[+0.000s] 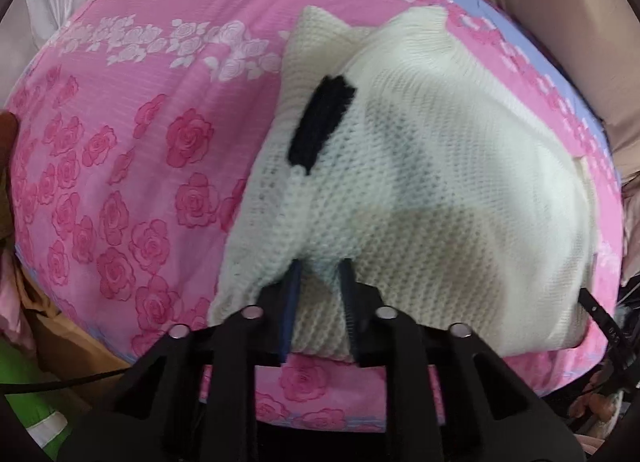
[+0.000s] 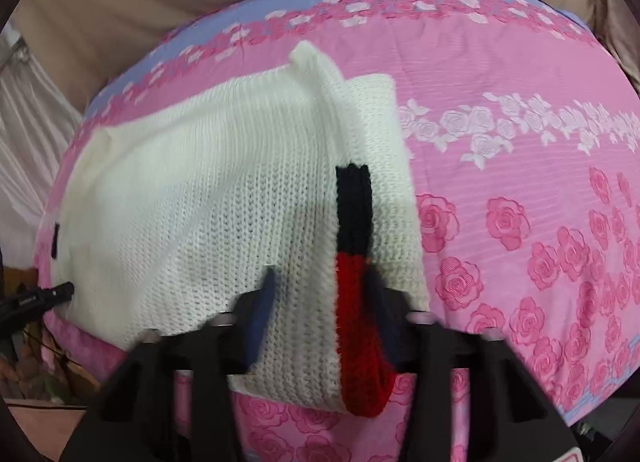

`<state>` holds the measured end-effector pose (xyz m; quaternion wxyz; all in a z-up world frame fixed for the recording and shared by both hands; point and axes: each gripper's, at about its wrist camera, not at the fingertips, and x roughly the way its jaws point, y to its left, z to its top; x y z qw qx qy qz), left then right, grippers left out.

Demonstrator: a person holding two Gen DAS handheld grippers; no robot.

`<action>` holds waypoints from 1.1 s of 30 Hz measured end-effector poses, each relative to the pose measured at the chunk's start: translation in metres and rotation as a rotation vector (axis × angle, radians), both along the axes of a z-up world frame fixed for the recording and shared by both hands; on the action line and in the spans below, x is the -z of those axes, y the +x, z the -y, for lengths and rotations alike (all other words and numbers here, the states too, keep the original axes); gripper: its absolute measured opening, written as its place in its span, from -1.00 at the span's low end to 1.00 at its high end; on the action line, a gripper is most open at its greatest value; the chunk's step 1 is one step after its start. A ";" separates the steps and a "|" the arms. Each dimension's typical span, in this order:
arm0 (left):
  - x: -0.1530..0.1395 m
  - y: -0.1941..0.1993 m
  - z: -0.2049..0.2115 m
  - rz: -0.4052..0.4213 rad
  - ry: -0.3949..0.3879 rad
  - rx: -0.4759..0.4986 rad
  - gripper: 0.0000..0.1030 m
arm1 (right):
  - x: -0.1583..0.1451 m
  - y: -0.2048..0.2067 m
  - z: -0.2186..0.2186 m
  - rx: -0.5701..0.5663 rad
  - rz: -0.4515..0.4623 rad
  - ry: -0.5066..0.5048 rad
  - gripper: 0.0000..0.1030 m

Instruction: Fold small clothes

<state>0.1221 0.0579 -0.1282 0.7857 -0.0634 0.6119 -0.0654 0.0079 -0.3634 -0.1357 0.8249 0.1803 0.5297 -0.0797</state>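
knit garment [image 1: 420,190] lay on bedsheet [image 1: 120,142], near edge pinched in left gripper [image 1: 322,268] and right gripper [image 2: 320,286], side by side

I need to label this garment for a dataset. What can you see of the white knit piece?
The knit piece is cream-white, chunky and loosely knitted, with a band that is black above and red below. It lies partly folded on the pink rose-print sheet, its near edge lifted. The left gripper and right gripper each pinch that near edge; the red part hangs at the right gripper.
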 end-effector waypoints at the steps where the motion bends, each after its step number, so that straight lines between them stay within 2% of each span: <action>1: 0.000 0.001 -0.002 -0.003 -0.004 -0.008 -0.71 | 0.000 -0.002 0.005 0.024 0.004 0.001 -0.83; 5: 0.005 0.005 -0.015 -0.017 -0.046 -0.050 -0.75 | 0.009 -0.011 0.029 0.075 0.024 0.047 -0.89; 8: -0.007 0.002 -0.024 -0.020 -0.103 -0.089 -0.75 | -0.007 -0.011 0.019 0.065 0.032 0.026 -0.77; 9: -0.018 -0.001 -0.031 0.002 -0.142 -0.105 -0.75 | -0.017 -0.012 0.014 0.059 0.050 0.015 -0.72; 12: -0.048 0.000 -0.039 0.073 -0.172 -0.122 -0.74 | -0.040 -0.009 -0.003 0.023 0.115 0.007 -0.68; 16: -0.066 0.021 -0.015 0.134 -0.174 -0.057 -0.71 | -0.050 0.017 -0.027 -0.046 0.159 0.021 -0.70; 19: -0.044 0.037 0.018 0.093 -0.117 -0.005 -0.62 | -0.051 0.031 -0.039 -0.077 0.171 0.012 -0.70; 21: -0.022 0.040 0.021 0.055 -0.081 0.002 -0.62 | -0.047 0.031 -0.039 -0.082 0.159 -0.014 -0.70; 22: -0.011 0.040 0.021 0.023 -0.065 -0.009 -0.62 | -0.040 0.030 -0.033 -0.066 0.135 -0.031 -0.70; 23: -0.003 0.039 0.018 -0.007 -0.085 -0.025 -0.63 | -0.033 0.025 -0.020 -0.015 0.104 -0.037 -0.69; 25: -0.010 0.033 0.009 0.008 -0.135 -0.041 -0.62 | -0.029 0.011 0.001 0.060 0.095 -0.024 -0.59; 27: -0.020 0.026 -0.003 0.035 -0.161 -0.054 -0.54 | -0.027 -0.002 0.018 0.098 0.082 -0.002 -0.21; 28: -0.024 0.023 -0.010 0.044 -0.173 -0.064 -0.44 | -0.024 -0.008 0.021 0.101 0.071 0.021 -0.14; 29: -0.026 0.020 -0.016 0.050 -0.178 -0.070 -0.23 | -0.022 -0.014 0.022 0.093 0.066 0.050 -0.14; 33: -0.022 0.010 -0.024 0.052 -0.164 -0.051 -0.19 | -0.008 -0.026 0.008 0.050 0.036 0.091 -0.01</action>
